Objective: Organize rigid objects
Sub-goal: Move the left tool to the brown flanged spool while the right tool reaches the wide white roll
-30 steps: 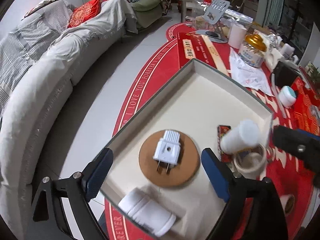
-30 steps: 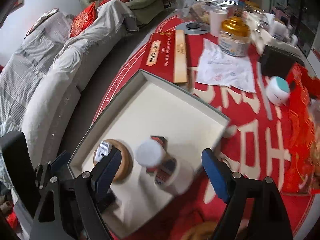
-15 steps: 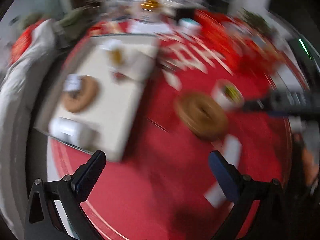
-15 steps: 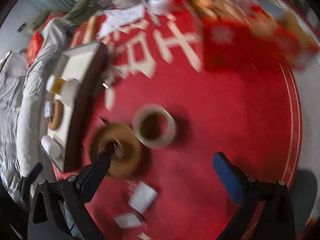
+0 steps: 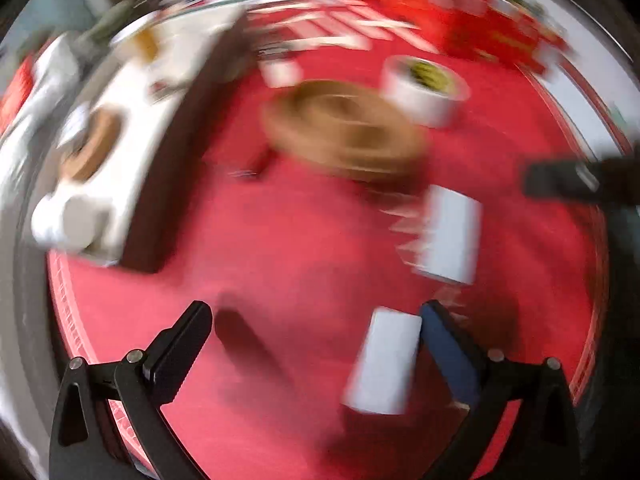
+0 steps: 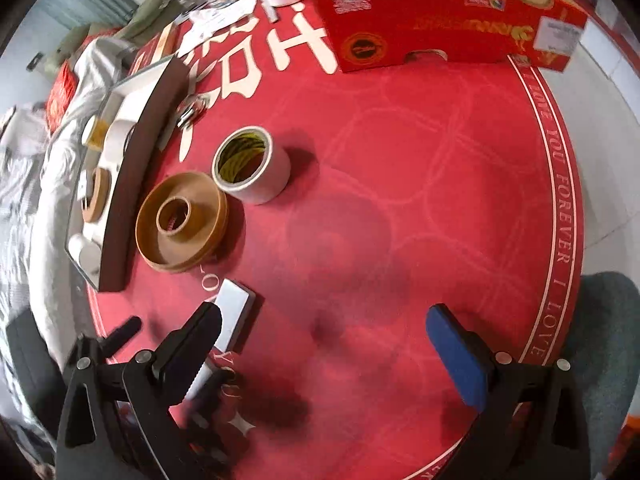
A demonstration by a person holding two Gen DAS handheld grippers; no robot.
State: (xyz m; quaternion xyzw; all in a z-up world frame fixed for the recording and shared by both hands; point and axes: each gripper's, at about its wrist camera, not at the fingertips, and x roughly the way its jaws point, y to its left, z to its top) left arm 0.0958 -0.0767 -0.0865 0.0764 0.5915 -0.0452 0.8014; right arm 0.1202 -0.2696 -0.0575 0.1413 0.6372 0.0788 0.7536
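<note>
Pointing down at the red tablecloth [image 6: 400, 160], your right gripper [image 6: 324, 332] has its jaws spread wide apart, and nothing is between them but bare red cloth. Your left gripper [image 5: 312, 332] is spread wide too. Its picture is very blurry. A small white block [image 5: 380, 364] lies just beside the blue pad on its right finger, but you cannot tell from the blur if the two touch. The pads do not squeeze it.

From the right gripper's camera you see the things that wait on the table. A white tape roll [image 6: 252, 164] stands on its flat side near the middle. Right next to it, a bit lower and to the left, lies a brown paper spool [image 6: 182, 226] with a small tube in its middle. Below the spool lies a white flat block [image 6: 234, 312], partly hidden behind your black left finger.

A big shallow box [image 6: 136, 168] with dark sides and a white inside sits at the left edge of the table. It already has things in it: a brown round disc [image 6: 96, 196], a white bottle [image 6: 86, 252] at the near end, and a yellow jar [image 6: 96, 134] at the far end.

A long red carton [image 6: 440, 28] stands at the far side of the table, well apart from the box.
</note>
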